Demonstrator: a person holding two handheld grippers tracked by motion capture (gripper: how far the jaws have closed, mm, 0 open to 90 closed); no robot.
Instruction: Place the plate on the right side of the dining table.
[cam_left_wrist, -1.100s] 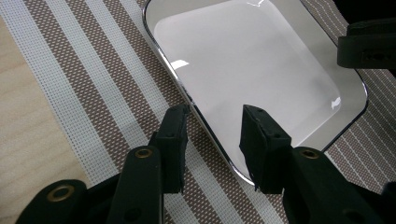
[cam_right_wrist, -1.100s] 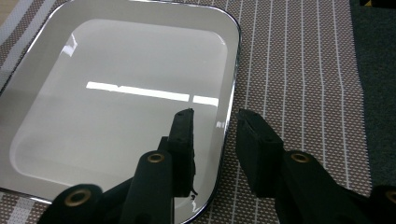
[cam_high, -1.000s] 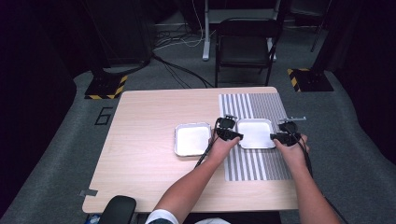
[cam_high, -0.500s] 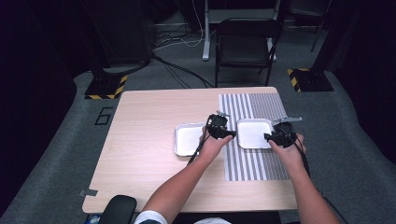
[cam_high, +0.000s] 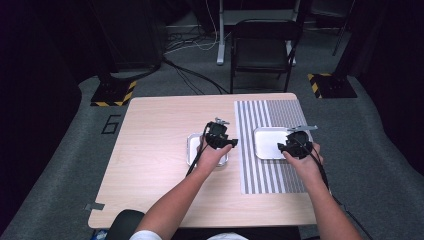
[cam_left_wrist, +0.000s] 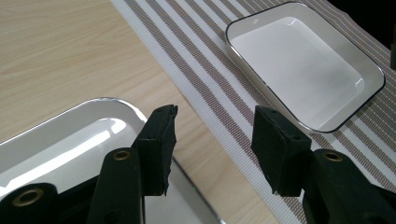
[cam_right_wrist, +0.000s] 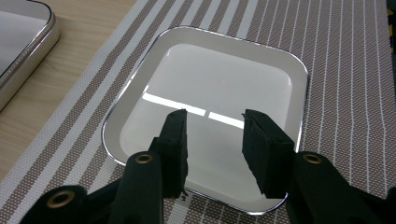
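High view: both hands at table (cam_high: 150, 150) centre-right. Left gripper (cam_high: 218, 136) over the right part of the silver tray (cam_high: 192, 150), which sits on bare wood just left of the striped mat (cam_high: 270, 170). Right gripper (cam_high: 295, 145) at the right edge of the white tray (cam_high: 267, 142), which lies on the mat. Jaw gap not readable from here.

Left gripper view: left gripper (cam_left_wrist: 212, 140) jaws spread, nothing between; left jaw above the silver tray (cam_left_wrist: 70, 140) rim corner, right jaw over the mat (cam_left_wrist: 201, 79) edge. White tray (cam_left_wrist: 303, 65) ahead, apart from the silver one w/ a wood + mat strip between.

Right gripper view: right gripper (cam_right_wrist: 212, 140) jaws spread, empty, hanging over the near rim of the white tray (cam_right_wrist: 140, 93); contact w/ rim can't tell. Silver tray (cam_right_wrist: 23, 51) corner at upper left.

Room: wide bare wood left of the silver tray; mat free in front of and behind the white tray; table's right edge near the right hand.
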